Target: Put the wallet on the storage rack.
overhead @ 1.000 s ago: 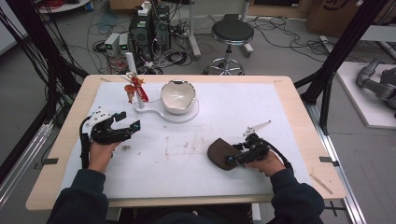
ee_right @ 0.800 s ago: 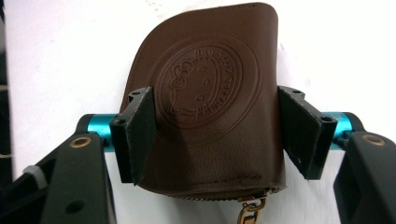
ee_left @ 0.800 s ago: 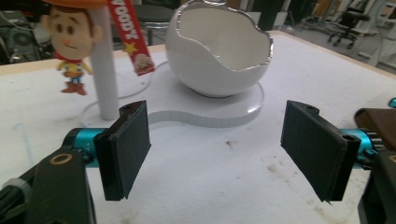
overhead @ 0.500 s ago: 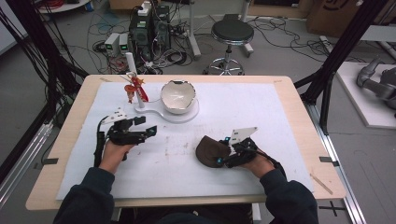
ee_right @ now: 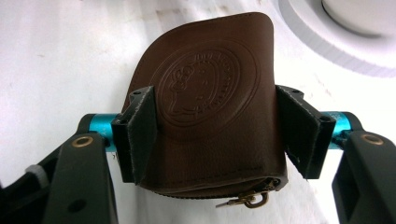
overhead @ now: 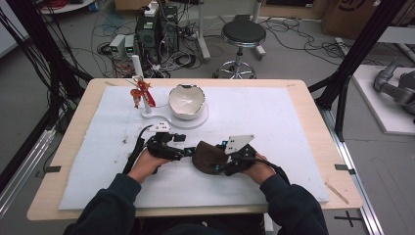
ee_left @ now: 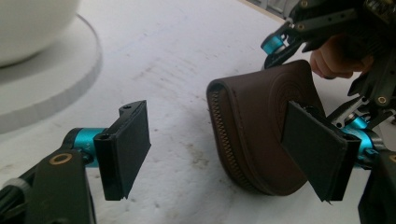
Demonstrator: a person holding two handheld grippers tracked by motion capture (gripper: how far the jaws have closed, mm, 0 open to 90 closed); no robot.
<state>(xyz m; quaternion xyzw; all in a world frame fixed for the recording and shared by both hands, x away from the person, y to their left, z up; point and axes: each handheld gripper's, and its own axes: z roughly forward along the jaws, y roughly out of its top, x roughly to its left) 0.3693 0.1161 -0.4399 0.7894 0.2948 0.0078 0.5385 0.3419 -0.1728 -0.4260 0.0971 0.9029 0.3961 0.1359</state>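
A: What takes up most of the scene?

B: The counter (overhead: 293, 88), wooden at the rim with a white mat (overhead: 274, 122) over most of it. A person's two dark sleeves (overhead: 288, 205) come in from the near edge.

A: And on the mat?

B: Toward the far left stands a white base (overhead: 198, 122) carrying a white bowl (overhead: 186, 100), with a slim post beside it that bears a small red and gold ornament (overhead: 142, 93).

A: Where is the thing being worked on?

B: A brown leather pouch (overhead: 208, 155) sits near the middle of the mat, toward the near edge, between the two hands. In the right gripper view it shows an embossed round seal (ee_right: 203, 84) on its face and a zip pull (ee_right: 245, 199) at its lower edge.

A: What is the right gripper doing?

B: The right gripper (ee_right: 215, 135) holds the pouch: its pads press on both sides of it, after the jaws closed in a little.

A: And the left?

B: The left gripper (ee_left: 224, 158) stands wide, with nothing clamped. In its own view one pad is clear of the pouch over bare mat, and the other overlaps the pouch's far side; I cannot tell whether that pad touches it.
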